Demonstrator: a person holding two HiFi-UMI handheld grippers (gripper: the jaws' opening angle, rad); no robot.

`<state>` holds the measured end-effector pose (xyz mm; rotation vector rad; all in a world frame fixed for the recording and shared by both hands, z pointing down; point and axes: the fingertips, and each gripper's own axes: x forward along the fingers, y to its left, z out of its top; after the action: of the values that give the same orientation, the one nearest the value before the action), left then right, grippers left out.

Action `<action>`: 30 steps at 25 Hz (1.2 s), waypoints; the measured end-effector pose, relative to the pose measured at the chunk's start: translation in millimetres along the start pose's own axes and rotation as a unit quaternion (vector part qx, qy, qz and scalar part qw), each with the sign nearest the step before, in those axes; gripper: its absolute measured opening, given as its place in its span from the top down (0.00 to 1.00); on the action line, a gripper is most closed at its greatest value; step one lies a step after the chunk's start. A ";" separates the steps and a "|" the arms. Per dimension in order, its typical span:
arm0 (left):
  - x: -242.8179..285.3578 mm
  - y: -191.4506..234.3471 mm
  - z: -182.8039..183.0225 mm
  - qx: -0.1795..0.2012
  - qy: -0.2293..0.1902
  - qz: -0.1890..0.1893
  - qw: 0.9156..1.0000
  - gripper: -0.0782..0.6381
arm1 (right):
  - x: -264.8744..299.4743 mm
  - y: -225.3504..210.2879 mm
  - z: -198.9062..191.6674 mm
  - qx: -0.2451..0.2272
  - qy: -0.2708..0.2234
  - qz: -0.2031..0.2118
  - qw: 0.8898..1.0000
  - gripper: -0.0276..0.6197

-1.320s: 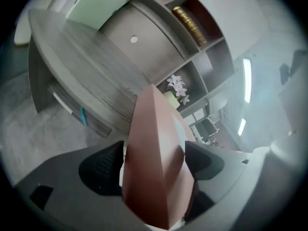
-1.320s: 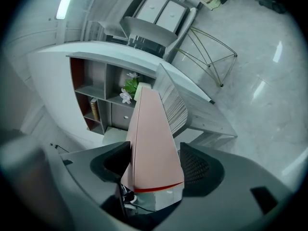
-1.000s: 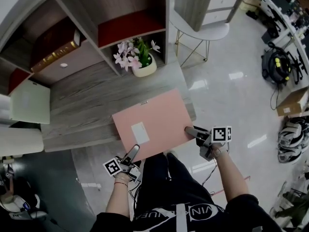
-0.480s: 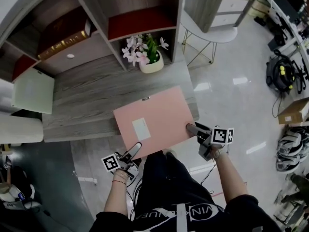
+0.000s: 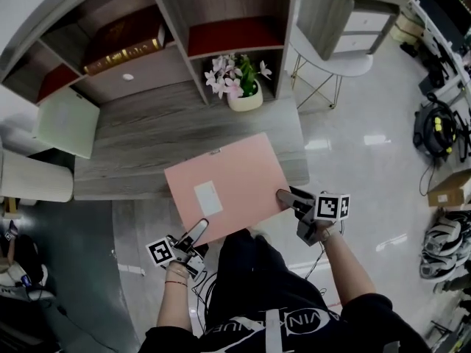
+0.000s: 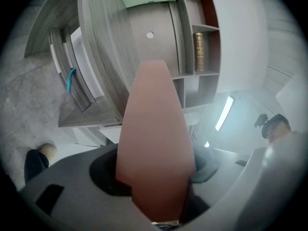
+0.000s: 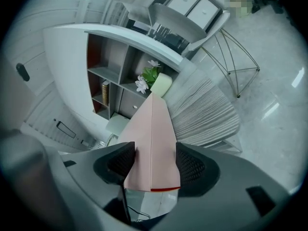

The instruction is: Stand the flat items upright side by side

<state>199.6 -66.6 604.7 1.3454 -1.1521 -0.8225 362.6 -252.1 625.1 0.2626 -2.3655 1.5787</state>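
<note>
L gripper [image 5: 199, 229], R gripper [image 5: 284, 196], jaws just closing, grip pink folder [image 5: 239, 169] over wood desk [image 5: 140, 142].

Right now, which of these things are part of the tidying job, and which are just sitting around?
Part of the job: pink folder; pale green flat sheet, probably next; desk.
Just lying about: flower pot; gold-spined book; white chair; black-and-yellow machine on the floor.
</note>
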 end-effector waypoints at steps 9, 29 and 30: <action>-56.5 -35.7 30.9 0.056 -0.074 0.046 0.995 0.50 | 56.0 52.6 -1.7 -0.033 0.026 0.052 0.998 0.58; -237.8 -40.7 205.8 0.100 -0.129 0.134 0.977 0.50 | 287.2 188.1 -64.8 -0.057 0.077 0.085 0.992 0.63; -247.3 -39.7 216.7 0.101 -0.130 0.138 0.977 0.50 | 301.4 194.8 -68.9 -0.058 0.080 0.086 0.991 0.63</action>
<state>-67.6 99.2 500.9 1.2261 -1.6249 -0.7050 28.2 -111.6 580.7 -0.0934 -2.3961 1.4655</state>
